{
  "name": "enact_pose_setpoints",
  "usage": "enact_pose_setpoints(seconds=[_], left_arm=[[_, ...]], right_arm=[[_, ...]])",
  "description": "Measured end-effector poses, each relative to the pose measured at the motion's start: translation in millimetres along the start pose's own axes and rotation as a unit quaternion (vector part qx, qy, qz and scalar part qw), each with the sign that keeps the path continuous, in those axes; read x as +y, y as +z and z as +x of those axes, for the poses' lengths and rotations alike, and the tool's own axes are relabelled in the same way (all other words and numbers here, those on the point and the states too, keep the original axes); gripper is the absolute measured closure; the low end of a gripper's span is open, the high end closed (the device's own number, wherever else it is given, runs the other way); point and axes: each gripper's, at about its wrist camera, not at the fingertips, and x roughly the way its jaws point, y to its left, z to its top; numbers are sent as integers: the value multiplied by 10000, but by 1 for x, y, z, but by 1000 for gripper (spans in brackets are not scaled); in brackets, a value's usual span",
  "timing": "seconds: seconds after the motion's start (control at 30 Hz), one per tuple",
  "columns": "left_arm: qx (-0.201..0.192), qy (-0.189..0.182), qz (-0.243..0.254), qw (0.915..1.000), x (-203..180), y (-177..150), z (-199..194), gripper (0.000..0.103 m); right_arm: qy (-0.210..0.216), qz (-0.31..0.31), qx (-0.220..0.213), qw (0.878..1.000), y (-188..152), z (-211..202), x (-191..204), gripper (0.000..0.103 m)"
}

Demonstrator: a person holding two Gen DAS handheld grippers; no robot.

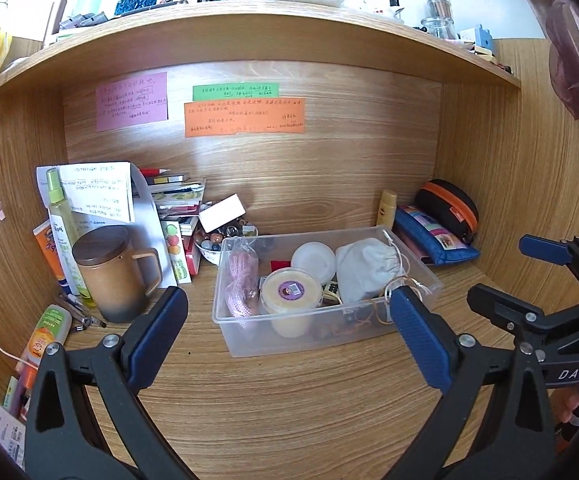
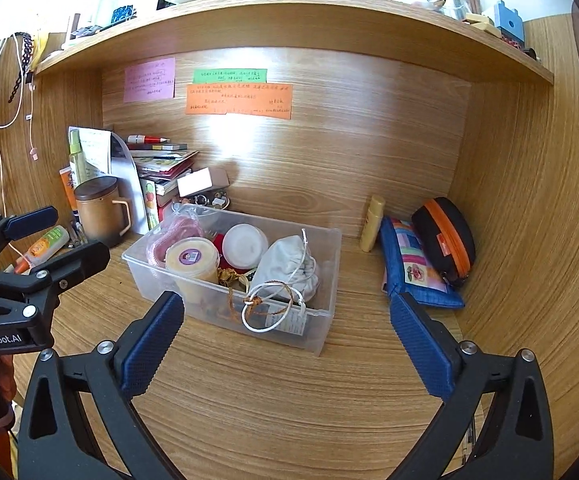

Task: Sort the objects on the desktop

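A wood-grain tabletop (image 1: 289,400) sits in an alcove of the same light wood, with a crowded shelf (image 1: 249,36) overhead and 3 paper notes, pink (image 1: 131,101), green (image 1: 235,92) and orange (image 1: 244,117), stuck to the back wall.

The left tongs (image 1: 287,318) stand wide apart and hold nothing. Between their 2 ribbed blue pads, a little beyond the tips, lies a clear plastic box (image 1: 329,336) on the tabletop. The right tongs (image 2: 285,330) are likewise spread apart and empty, and the same box (image 2: 321,320) lies just ahead of them, slightly left of centre.

Inside the box are a round yellow tub with a purple label (image 1: 290,290), a round white lid (image 1: 313,261), a soft grey drawstring pouch (image 1: 363,270), a pink knitted piece in a plastic bag (image 1: 241,280) and a tangle of brown and white cords (image 2: 267,304) at the near right corner.

Left of the box stands a brown ceramic mug (image 1: 109,276) with a wooden lid, beside a green spray bottle (image 1: 63,232) and a stack of books (image 1: 177,200). At the right wall lie a blue patchwork pouch (image 2: 413,268), a black case with an orange zip (image 2: 445,240) and a small yellow bottle (image 2: 372,223).
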Motion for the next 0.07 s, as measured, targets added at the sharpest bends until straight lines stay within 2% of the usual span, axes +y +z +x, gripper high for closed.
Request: enact_pose_setpoints(seconds=[0.07], left_arm=[[32,-35,-7,10000,-1,0,2,1]], right_arm=[[-26,18,17,10000,0,1,-1,0]])
